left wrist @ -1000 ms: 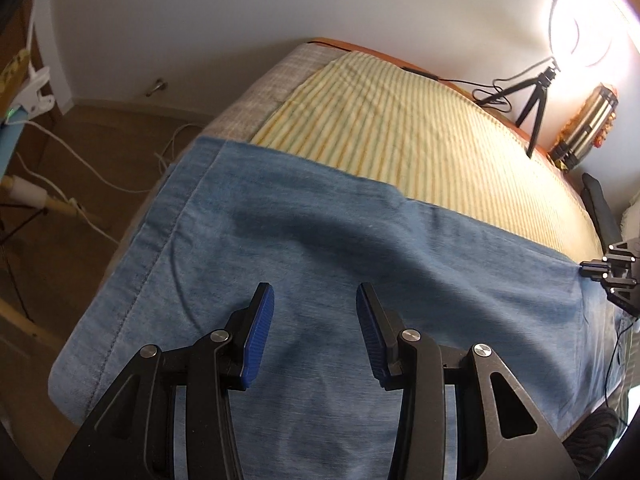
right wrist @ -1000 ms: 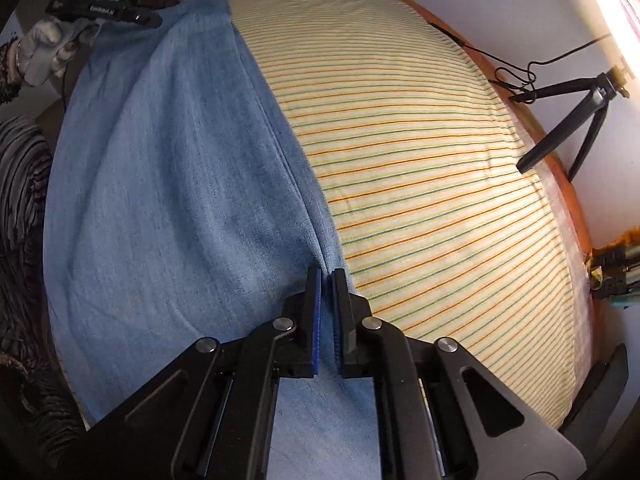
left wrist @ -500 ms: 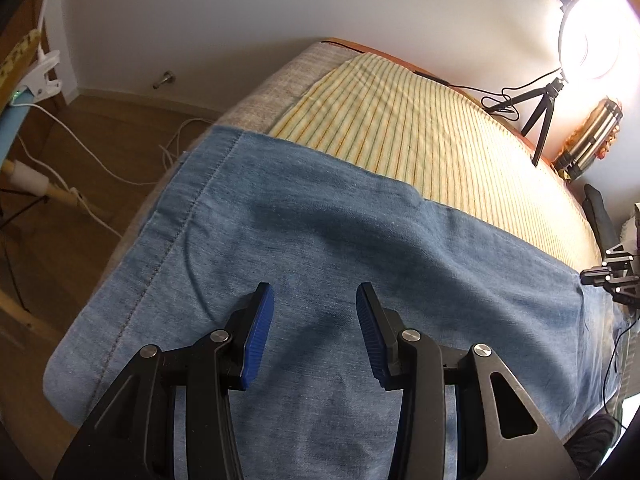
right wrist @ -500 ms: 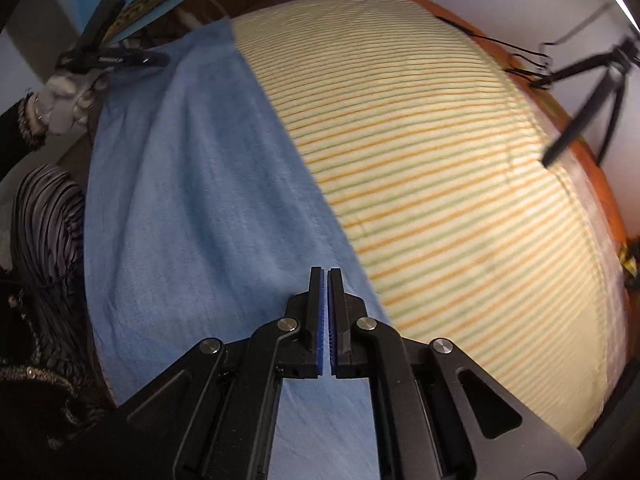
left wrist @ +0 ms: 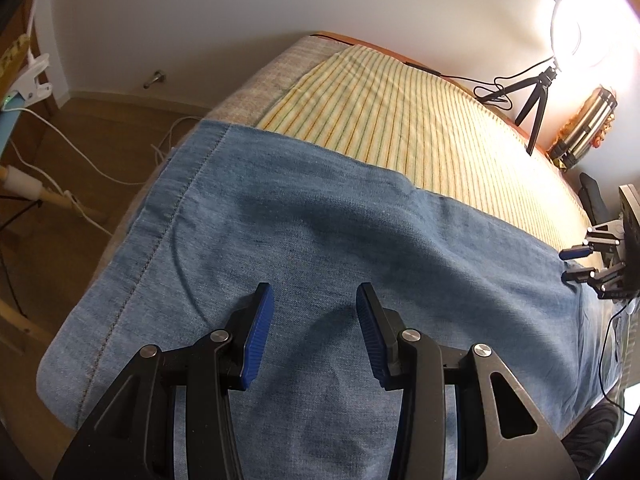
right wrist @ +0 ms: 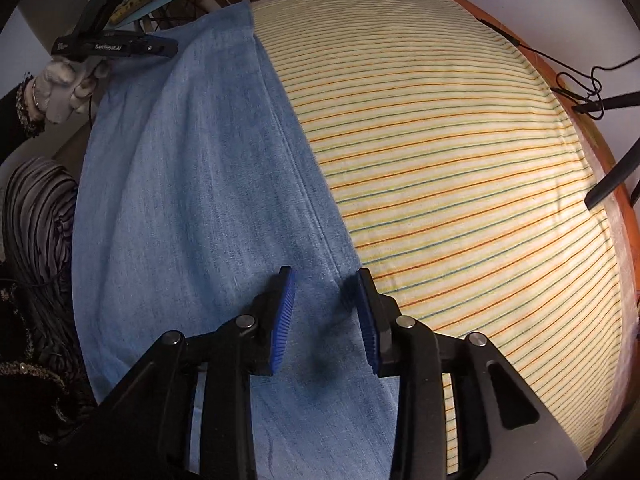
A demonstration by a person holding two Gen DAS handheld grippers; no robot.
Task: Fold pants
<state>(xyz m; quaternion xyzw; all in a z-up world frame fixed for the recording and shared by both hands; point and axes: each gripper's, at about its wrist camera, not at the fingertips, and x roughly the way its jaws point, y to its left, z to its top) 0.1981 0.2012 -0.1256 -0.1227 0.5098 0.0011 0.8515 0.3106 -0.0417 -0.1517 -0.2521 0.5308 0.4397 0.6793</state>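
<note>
My left tongs point(left wrist: 310, 320) hang spread over the pants point(left wrist: 320, 240), pinching nothing, blue pads point(left wrist: 256, 340) clear of the denim. My right tongs point(right wrist: 326, 308) are spread too and empty, poised over the long far edge of the denim where it meets the striped sheet point(right wrist: 460, 160). From the left view I see them side-on near the bed's right end point(left wrist: 580, 266), both fingers apart, just above the cloth. From the right view I see my gloved left hand point(right wrist: 64, 88) near the bed's far left end, tongs held above the denim.

The pants lie flat along the near side of the bed point(left wrist: 272, 76), one long band of denim running end to end. The hem point(left wrist: 168, 232), with its stitching, sits at the left end and hangs a little over that edge. The waist end I cannot see. The cloth is mostly smooth, with soft ripples around my left tongs.

I judge the first step done: the legs look laid one on the other, since I see a single band with a doubled seam line along the far edge. Left to do, as I read it, is grip the hem end and carry it toward the other end, once or twice, then flatten the stack.

A ring light point(left wrist: 568, 32) on a tripod stands at the far right corner.
</note>
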